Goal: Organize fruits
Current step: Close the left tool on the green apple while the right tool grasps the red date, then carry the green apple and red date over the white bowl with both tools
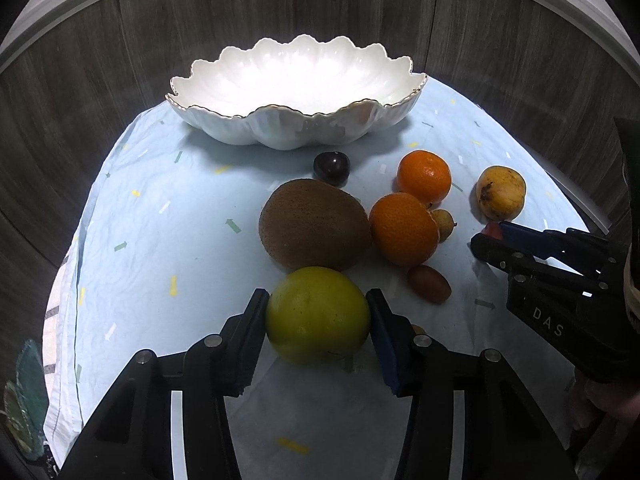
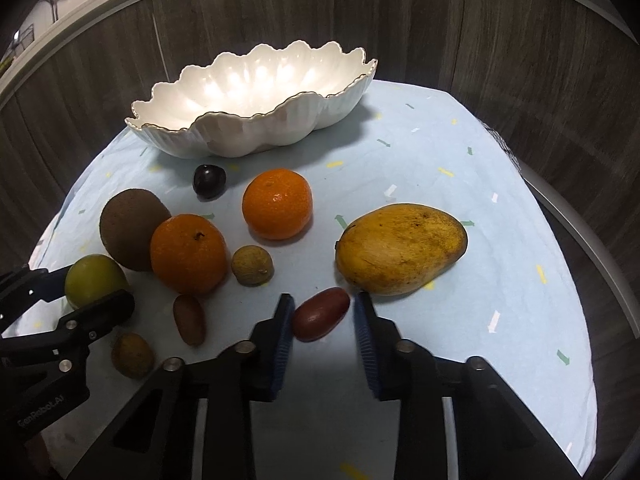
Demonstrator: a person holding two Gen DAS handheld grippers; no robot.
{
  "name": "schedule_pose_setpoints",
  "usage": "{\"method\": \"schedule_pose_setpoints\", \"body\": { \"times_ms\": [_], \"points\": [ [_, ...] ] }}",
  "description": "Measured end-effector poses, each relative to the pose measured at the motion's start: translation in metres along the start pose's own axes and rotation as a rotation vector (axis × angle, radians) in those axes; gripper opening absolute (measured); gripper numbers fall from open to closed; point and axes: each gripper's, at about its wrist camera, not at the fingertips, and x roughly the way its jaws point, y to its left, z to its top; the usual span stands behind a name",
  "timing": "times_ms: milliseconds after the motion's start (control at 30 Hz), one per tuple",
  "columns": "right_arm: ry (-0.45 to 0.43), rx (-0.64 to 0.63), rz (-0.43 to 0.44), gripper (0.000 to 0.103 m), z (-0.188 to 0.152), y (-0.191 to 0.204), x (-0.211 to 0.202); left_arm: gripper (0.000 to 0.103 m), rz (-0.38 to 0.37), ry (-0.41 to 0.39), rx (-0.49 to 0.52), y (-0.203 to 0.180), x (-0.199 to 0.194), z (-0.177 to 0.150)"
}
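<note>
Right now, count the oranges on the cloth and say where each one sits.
2. One orange touches the brown round fruit, just beyond the left tongs. The other orange lies farther back, nearer the white bowl, apart from the first. None looks hidden.

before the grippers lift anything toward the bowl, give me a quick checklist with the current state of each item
1. Left gripper shut on the yellow-green fruit: ok, both pads touch its sides.
2. Right gripper holding the red fruit: not ok, the jaws are open, with a gap on the right side.
3. White bowl has free room: ok, no fruit shows inside.
4. Lift path for the left gripper: cannot tell, the brown melon-like fruit sits right behind the held fruit.
5. Mango apart from the right gripper: ok, though close to its right finger.
6. Yellow-green fruit off the cloth: cannot tell.
</note>
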Motion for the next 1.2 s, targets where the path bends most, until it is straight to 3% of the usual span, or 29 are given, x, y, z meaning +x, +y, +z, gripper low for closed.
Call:
{"method": "schedule_pose_setpoints", "body": {
  "times_ms": [333,1200],
  "points": [
    [-0.007,0.001,0.006,0.028,0.0,0.002,-0.01,0.048,0.012,-0.014,-0.017,0.003,-0.011,0.0],
    [-0.183,-0.027,0.048,0.028,0.045,0.022,-0.081,0.048,0.069,-0.155,-0.061,0.019,-0.081,0.034]
  ]
}}
